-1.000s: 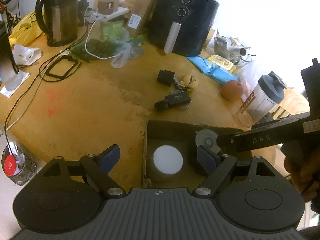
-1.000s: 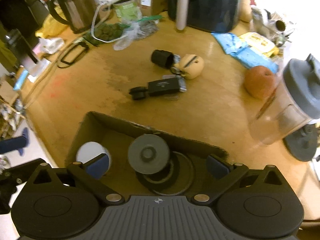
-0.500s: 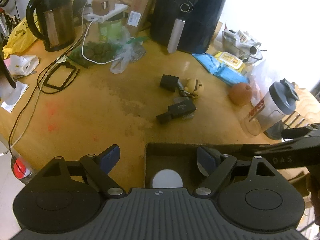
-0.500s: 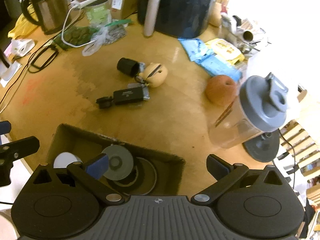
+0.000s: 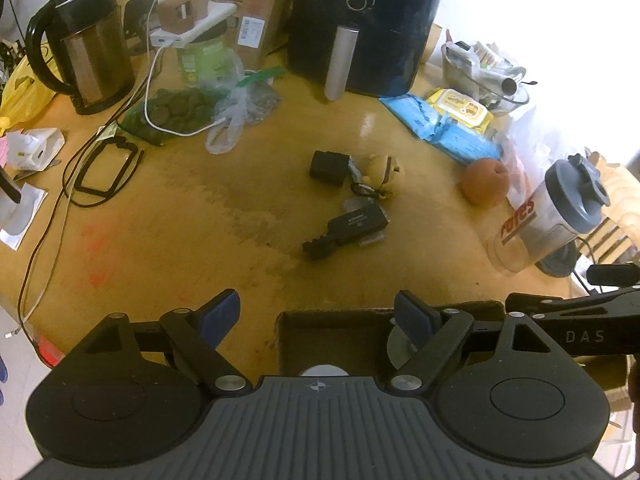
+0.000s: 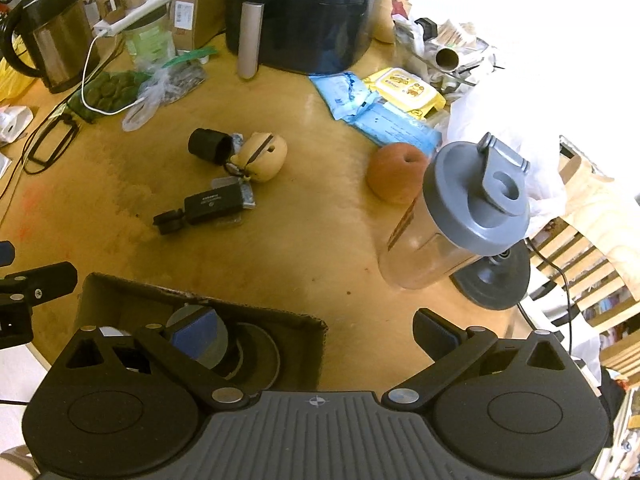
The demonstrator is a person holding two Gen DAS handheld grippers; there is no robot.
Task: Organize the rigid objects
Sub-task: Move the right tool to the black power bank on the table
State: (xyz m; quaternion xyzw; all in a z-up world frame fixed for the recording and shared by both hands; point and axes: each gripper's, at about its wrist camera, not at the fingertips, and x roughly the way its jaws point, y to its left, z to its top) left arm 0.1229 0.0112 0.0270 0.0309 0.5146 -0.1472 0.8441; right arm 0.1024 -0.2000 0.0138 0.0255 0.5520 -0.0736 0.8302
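A brown cardboard box [image 5: 340,314] [image 6: 256,312] stands at the table's near edge with a white round thing [image 5: 320,371] and grey discs [image 6: 256,344] inside. My left gripper [image 5: 320,314] is open and empty above the box's near side. My right gripper [image 6: 316,330] is open and empty over the box's right end. Loose on the table beyond lie a black camera-like device [image 5: 348,228] [image 6: 208,206], a black cylinder [image 5: 330,166] [image 6: 210,146] and a beige pouch [image 5: 384,170] [image 6: 264,156].
A shaker bottle with a grey lid [image 6: 460,212] [image 5: 552,216] stands at right beside an orange fruit [image 6: 394,178]. A black air fryer [image 5: 360,24], a kettle [image 5: 80,44], cables, bags and wipe packs [image 5: 452,128] crowd the far side.
Both grippers have pulled back and up from the box. The right gripper has swung right, so the shaker bottle looms larger. The box has slid lower in both views.
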